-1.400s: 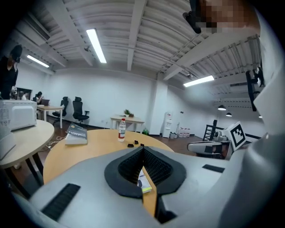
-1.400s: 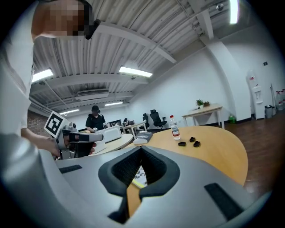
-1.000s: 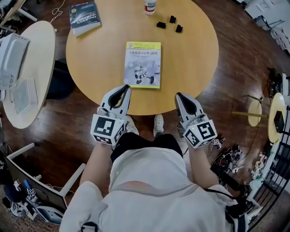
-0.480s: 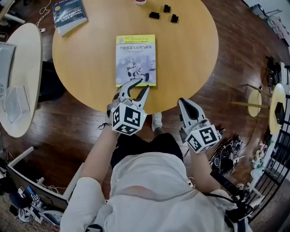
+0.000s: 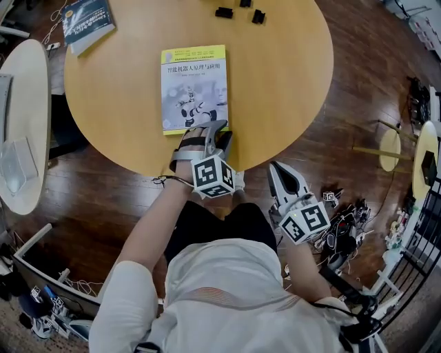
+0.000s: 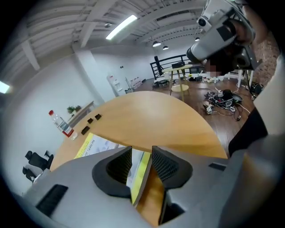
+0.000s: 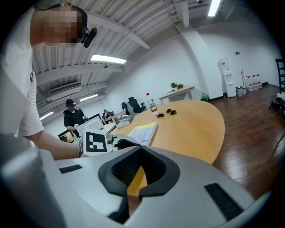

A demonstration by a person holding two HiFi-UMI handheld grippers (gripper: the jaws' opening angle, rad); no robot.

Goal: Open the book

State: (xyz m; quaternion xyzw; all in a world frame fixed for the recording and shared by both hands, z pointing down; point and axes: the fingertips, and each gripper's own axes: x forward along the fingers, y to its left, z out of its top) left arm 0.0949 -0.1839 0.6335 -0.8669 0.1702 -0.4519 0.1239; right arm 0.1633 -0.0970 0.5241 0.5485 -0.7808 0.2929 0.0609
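A closed book (image 5: pixel 194 88) with a yellow and white cover lies flat on the round wooden table (image 5: pixel 289 76), near its front edge. My left gripper (image 5: pixel 210 131) points down at the book's near right corner, and its jaws are opening. In the left gripper view the book's yellow edge (image 6: pixel 141 171) runs between the two pads (image 6: pixel 120 164) with a gap on each side. My right gripper (image 5: pixel 279 174) hangs off the table's front edge, to the right of the left one. Its jaws are shut with nothing in them (image 7: pixel 141 149).
A dark blue book (image 5: pixel 86 21) lies at the table's far left. Small black blocks (image 5: pixel 224 12) sit at the far edge, and a bottle (image 6: pixel 60 124) stands beyond them. A white side table (image 5: pixel 24 124) is at the left. Cables (image 5: pixel 341 234) lie on the floor at the right.
My left gripper has moved forward and down from my lap to the book's near corner, rolled over, and gone from shut to open. The right gripper has sunk a little.
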